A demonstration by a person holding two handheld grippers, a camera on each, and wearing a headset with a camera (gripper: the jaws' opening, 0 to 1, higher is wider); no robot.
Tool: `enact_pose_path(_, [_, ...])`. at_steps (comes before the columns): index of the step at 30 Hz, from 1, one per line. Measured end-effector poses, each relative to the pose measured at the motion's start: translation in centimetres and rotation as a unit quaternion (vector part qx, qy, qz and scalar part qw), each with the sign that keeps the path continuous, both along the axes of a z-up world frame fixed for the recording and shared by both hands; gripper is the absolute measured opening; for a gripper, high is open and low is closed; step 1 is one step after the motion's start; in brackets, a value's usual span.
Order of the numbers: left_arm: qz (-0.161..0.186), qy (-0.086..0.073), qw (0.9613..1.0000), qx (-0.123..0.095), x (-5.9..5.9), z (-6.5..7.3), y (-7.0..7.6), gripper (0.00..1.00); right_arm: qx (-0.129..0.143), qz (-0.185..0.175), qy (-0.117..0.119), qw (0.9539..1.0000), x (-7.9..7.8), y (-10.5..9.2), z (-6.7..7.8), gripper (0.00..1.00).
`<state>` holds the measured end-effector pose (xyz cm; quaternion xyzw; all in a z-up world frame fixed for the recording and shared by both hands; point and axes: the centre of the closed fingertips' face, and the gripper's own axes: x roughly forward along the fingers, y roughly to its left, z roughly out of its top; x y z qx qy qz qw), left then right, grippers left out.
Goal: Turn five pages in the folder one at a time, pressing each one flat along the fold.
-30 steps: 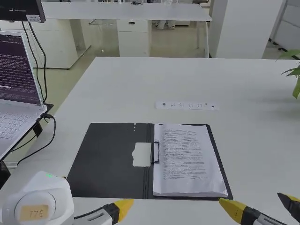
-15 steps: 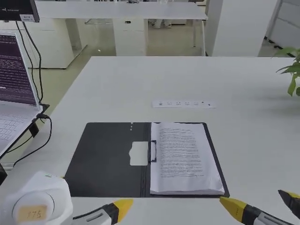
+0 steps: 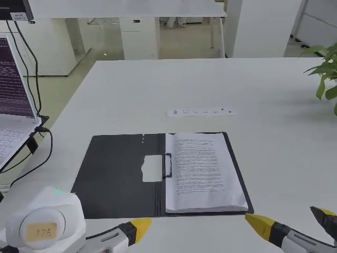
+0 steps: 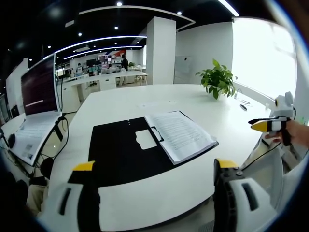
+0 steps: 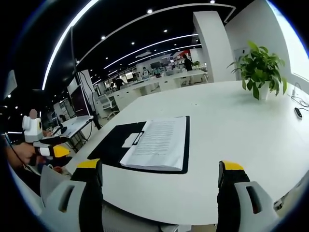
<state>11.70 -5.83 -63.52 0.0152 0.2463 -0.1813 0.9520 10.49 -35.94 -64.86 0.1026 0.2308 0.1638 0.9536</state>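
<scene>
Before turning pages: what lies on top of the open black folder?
A stack of printed pages covers the right half of the folder, beside the clip; a white patch shows on the left. Anything under the stack is hidden.

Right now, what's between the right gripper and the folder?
Only bare table lies between the right gripper and the folder, as the right gripper view shows; its open jaws stand short of the folder's near edge.

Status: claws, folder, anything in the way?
Left claw open, right claw open, both short of folder. Folder open flat, pages stacked right. Laptop and plant well aside.
</scene>
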Motion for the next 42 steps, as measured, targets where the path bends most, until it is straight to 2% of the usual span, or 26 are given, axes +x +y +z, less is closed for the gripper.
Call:
enact_pose_path(9, [-0.014,0.000,0.9999,0.000,0.4,-0.1,-1.3,0.99,0.006,-0.009,-0.003,0.9999,-0.1,-0.4,0.1,1.00])
enact_pose_path(25, [-0.021,0.004,0.9998,0.002,0.9,-0.4,-2.0,0.99,0.006,-0.007,-0.006,0.9999,0.2,-0.5,0.3,1.00])
enact_pose_path(42, [-0.051,0.012,0.9986,0.004,1.8,-1.2,-3.4,0.99,0.000,-0.009,-0.009,0.9999,-0.3,0.1,0.2,1.00])
